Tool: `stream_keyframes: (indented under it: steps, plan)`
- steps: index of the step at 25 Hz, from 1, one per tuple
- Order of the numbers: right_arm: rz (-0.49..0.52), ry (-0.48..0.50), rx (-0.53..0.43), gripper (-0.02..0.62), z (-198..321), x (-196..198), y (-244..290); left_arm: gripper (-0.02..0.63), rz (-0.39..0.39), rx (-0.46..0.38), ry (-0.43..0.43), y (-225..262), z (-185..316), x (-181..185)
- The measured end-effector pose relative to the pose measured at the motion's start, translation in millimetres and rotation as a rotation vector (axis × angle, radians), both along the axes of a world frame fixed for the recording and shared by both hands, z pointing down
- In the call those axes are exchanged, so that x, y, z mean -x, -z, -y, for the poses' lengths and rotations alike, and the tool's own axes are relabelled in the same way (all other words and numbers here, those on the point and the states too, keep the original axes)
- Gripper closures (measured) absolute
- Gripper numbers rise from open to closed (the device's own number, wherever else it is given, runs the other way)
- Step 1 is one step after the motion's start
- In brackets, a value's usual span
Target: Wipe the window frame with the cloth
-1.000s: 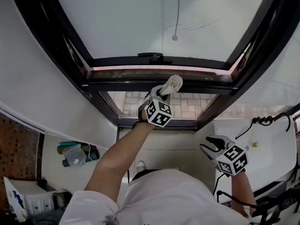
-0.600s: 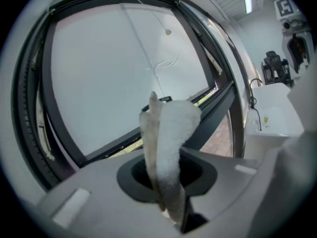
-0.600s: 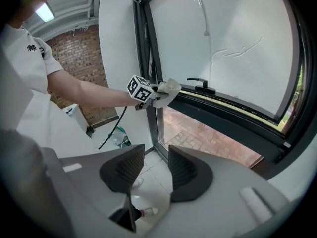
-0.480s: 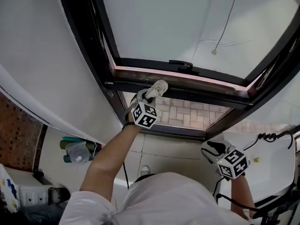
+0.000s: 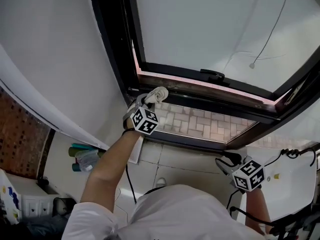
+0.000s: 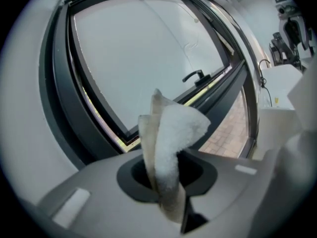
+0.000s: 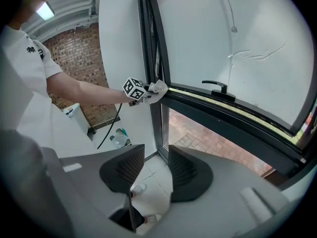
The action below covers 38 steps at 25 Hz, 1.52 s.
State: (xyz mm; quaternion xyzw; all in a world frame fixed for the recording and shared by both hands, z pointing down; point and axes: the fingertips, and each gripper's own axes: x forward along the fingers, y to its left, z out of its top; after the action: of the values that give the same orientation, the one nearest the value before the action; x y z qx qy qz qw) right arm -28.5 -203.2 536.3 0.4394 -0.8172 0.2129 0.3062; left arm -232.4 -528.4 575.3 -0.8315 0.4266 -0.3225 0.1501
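Observation:
My left gripper is shut on a folded white cloth, which presses against the dark window frame near its left corner, on the horizontal rail. In the left gripper view the cloth stands up between the jaws, with the frame and frosted pane behind it. The right gripper hangs low at the right, open with nothing between its pads. From the right gripper view I see the left gripper and the cloth at the frame's corner.
A black window handle sits on the upper sash. A cord with a bead hangs across the pane. Bottles stand on the floor at left, and a white surface with a black cable lies at right.
The left gripper has slid the cloth leftward along the horizontal rail toward the frame's left corner. The right gripper stayed low at the right.

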Motion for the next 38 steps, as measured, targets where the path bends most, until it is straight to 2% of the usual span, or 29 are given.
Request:
stream_keyframes:
  steps: [5, 8, 15, 23, 27, 38]
  plan:
    - [0.021, 0.011, 0.005, 0.443, 6.6, 25.3, -6.8, 0.517, 0.117, -0.029, 0.002, -3.8, 11.7, 31.6]
    - [0.023, 0.000, 0.001, 0.443, 10.3, 29.3, -8.6, 0.517, 0.153, -0.033, -0.015, -5.1, 16.2, 40.8]
    - [0.035, -0.019, -0.003, 0.443, 11.8, 35.2, -13.4, 0.517, 0.202, -0.031, -0.029, -7.1, 21.2, 45.6]
    - [0.045, -0.034, -0.014, 0.443, 8.2, 39.1, -13.5, 0.514, 0.385, -0.029, -0.083, 7.5, 20.5, 50.6]
    - [0.047, -0.041, -0.015, 0.443, 4.2, 32.9, -14.7, 0.514, 0.466, -0.036, -0.104, 26.8, 18.3, 54.2]
    - [0.076, -0.014, -0.024, 0.443, -1.2, 9.5, -15.2, 0.514, 0.630, -0.180, -0.135, 130.1, 23.2, 62.9]
